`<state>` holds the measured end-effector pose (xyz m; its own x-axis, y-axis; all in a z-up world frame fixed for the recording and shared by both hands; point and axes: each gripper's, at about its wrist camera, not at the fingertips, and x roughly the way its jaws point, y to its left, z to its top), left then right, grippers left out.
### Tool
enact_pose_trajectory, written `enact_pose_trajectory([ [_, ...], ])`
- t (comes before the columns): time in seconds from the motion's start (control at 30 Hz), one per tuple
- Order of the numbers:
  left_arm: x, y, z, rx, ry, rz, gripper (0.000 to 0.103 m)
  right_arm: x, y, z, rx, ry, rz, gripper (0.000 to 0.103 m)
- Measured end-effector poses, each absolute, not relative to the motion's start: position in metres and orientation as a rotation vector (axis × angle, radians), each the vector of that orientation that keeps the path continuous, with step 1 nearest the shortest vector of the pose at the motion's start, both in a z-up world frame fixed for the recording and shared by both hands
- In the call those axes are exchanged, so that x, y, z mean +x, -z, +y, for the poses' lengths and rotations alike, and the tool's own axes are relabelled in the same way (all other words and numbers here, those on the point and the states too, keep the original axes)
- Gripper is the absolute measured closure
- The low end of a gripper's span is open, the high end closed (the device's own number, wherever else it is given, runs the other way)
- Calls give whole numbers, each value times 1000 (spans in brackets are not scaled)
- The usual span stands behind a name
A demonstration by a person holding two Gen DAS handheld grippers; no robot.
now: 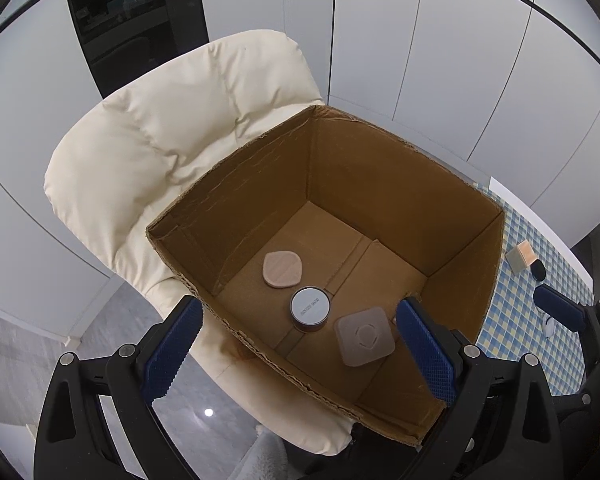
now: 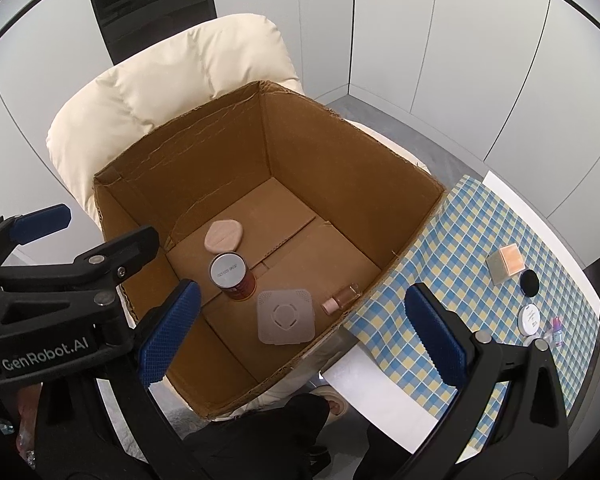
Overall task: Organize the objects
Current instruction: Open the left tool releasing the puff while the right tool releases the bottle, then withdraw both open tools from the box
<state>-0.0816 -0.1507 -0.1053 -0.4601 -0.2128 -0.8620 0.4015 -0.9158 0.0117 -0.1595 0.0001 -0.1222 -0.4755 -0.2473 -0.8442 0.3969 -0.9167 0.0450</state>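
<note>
A: We hold both grippers over the cardboard box (image 2: 148,200) on the cream chair (image 1: 148,152). The left gripper (image 1: 300,356) and right gripper (image 2: 304,332) both stand wide apart, nothing between the pads.

B: Below our right gripper we see the can (image 2: 232,274) upright, the square pad (image 2: 286,316) flat beside it, the small bottle (image 2: 340,298) lying down, the pink puff (image 2: 223,236) beyond.

A: Right of it, the checked counter (image 2: 440,248) carries a black disc (image 2: 529,282) and a white disc (image 2: 531,318).

can (image 2: 232,276) upright in cardboard box (image 2: 340,160)
</note>
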Motion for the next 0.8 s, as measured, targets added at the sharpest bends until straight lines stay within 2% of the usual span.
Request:
enact_pose_trajectory([
  [0.8,-48,80,-145,1328,2417,278,5,-137,97,15,1312,2443,184,0],
])
